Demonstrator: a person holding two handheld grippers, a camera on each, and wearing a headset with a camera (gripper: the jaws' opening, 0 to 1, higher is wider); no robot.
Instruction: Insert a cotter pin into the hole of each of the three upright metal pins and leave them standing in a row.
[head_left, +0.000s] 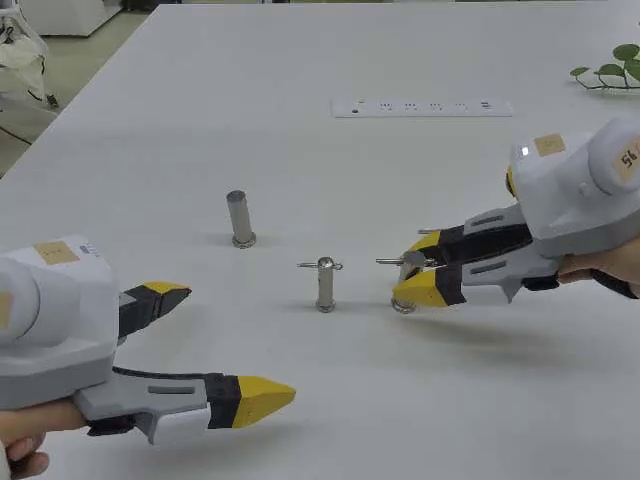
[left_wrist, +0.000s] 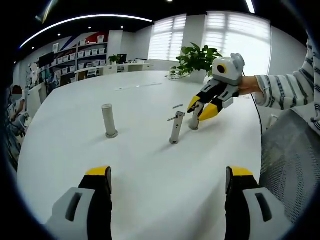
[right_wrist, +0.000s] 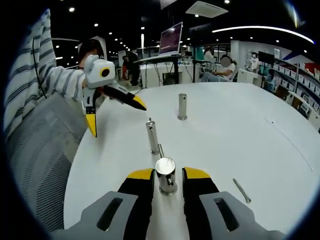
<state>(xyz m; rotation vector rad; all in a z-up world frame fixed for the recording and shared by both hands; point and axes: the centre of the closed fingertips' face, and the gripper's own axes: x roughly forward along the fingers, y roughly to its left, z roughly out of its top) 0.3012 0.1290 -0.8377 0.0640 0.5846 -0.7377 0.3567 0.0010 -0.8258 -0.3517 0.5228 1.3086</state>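
Left tongs (head_left: 215, 345) hang spread, holding nothing. The left pin (head_left: 240, 218), a smooth steel cylinder on a flared foot, stands bare on the matte white worktop (head_left: 300, 60); the middle pin (head_left: 325, 284) carries its thin wire cotter pin (head_left: 308, 265). Right tongs (head_left: 410, 266) pinch the right pin (right_wrist: 165, 172); a jerky release could topple this narrow-footed piece

left gripper (left_wrist: 169, 172) hovering over white table (left_wrist: 65, 150), jaws gaping wide | bare pin (left_wrist: 107, 120) standing at left | middle pin (left_wrist: 175, 130) carrying a cotter pin (left_wrist: 172, 119) | right gripper (left_wrist: 202, 107) clamping third pin (left_wrist: 194, 121) | spare cotter pin (left_wrist: 177, 106) lying behind them
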